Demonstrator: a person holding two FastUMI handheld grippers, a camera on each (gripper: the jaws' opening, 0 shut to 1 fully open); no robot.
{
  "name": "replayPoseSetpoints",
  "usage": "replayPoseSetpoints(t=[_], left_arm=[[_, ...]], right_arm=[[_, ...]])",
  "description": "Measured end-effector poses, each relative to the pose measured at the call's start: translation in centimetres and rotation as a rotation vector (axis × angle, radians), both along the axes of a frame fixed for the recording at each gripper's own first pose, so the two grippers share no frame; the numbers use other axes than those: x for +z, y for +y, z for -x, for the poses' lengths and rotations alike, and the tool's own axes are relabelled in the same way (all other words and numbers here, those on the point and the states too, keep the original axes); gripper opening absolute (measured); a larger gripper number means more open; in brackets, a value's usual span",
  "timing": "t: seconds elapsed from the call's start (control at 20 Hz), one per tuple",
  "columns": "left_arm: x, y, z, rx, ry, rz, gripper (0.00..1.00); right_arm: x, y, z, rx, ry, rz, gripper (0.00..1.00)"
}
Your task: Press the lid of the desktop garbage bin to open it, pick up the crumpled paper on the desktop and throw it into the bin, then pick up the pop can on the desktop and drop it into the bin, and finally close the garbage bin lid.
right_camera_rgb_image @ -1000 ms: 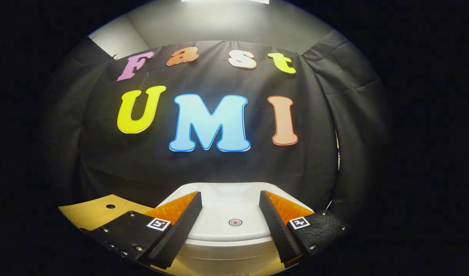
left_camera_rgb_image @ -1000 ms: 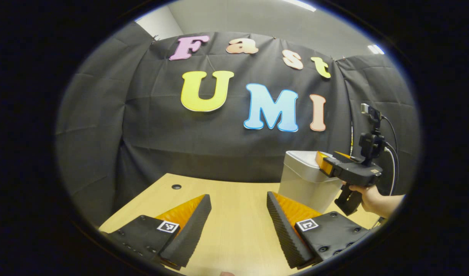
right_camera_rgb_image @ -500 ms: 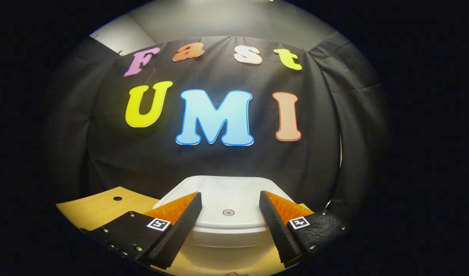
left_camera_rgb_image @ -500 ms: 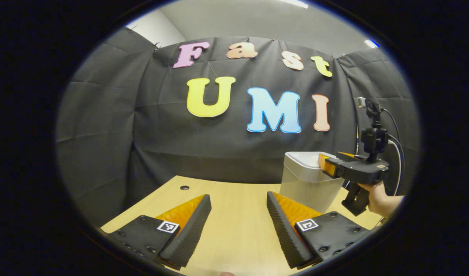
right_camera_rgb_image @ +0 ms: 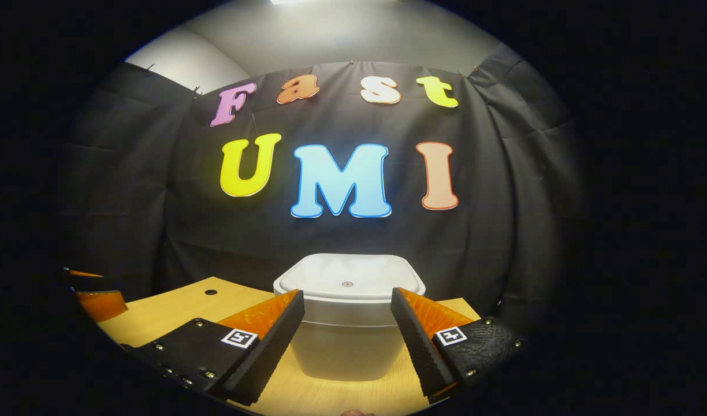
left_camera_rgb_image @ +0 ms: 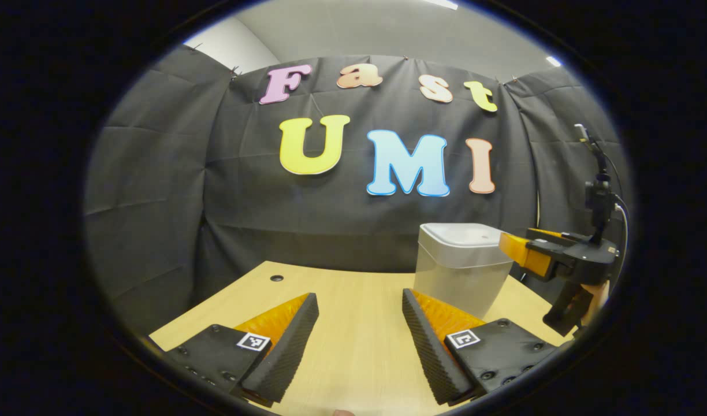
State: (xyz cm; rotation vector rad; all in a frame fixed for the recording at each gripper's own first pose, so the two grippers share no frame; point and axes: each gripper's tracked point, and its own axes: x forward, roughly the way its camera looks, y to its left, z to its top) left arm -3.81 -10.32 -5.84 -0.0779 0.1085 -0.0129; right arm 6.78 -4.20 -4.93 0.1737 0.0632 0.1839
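Since a second ago, the right gripper (right_camera_rgb_image: 346,329) is drawn back from the bin (right_camera_rgb_image: 349,323), whose lid (right_camera_rgb_image: 349,277) lies shut, suggesting the task is finished. Both grippers are held open and empty, the left gripper (left_camera_rgb_image: 359,341) over the desk (left_camera_rgb_image: 353,300).

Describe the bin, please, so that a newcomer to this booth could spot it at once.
Start at the wooden table in front of the black cloth wall. Near its far edge stands the bin, a pale, squarish tub with rounded corners and its lid shut. A small round mark at the lid's centre sets it apart.
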Motion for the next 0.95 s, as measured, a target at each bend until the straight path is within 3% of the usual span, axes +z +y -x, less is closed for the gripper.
replayPoseSetpoints(t=[0.15,0.2,0.45,0.5,0.55,0.6,0.65,0.95], left_arm=[[0.9,-0.7,-0.8,-0.035,-0.028,-0.010,0.95],[0.9,-0.8,-1.1,-0.044,-0.030,-0.014,1.00],[1.4,0.2,-0.8,-0.074,-0.046,-0.038,1.00],[1.6,0.4,-0.7,-0.084,-0.051,-0.043,0.95],[1.7,0.6,-0.9,-0.092,-0.054,-0.048,1.00],[1.7,1.0,-0.9,-0.098,-0.051,-0.054,0.95],[2.0,1.3,-1.0,-0.102,-0.059,-0.056,1.00],[1.9,1.4,-1.7,-0.151,-0.095,-0.053,1.00]], right_arm=[[0.3,-0.6,2.0,-0.020,0.000,0.001,0.96],[0.3,-0.7,2.7,-0.027,0.005,0.006,0.96],[0.5,-0.3,5.5,-0.068,0.006,0.003,0.96],[0.4,0.0,5.8,-0.073,0.006,0.010,0.96],[0.3,0.4,6.1,-0.078,0.007,0.020,0.96],[0.4,0.6,6.4,-0.084,0.009,0.030,0.96],[0.5,1.0,6.8,-0.084,0.009,0.033,0.96],[1.2,2.3,8.7,-0.101,0.027,0.059,0.96]])
